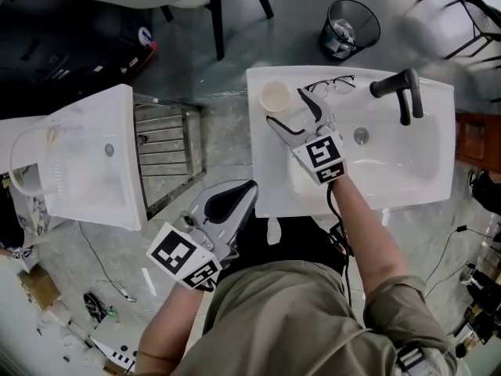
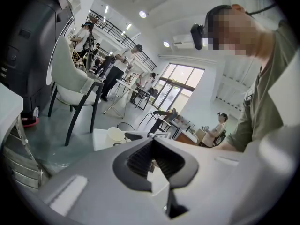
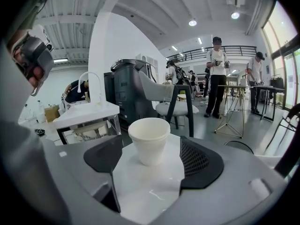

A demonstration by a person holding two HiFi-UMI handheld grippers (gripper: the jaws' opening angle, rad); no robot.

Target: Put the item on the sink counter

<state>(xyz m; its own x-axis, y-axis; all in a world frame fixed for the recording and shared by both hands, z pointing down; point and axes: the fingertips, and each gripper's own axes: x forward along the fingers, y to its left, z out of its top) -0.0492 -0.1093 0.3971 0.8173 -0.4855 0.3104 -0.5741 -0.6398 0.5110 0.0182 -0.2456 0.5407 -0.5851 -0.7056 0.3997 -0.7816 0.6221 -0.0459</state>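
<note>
one cup [image 1: 275,96], one pair of glasses [image 1: 330,85], one sink counter [image 1: 270,198]

Back-left corner of sink counter [image 1: 270,198] was crowded: upright cup [image 1: 275,96], glasses [image 1: 329,85] just beside, black faucet [image 1: 401,88] further right. Basin [image 1: 391,167] lay bare.
</note>
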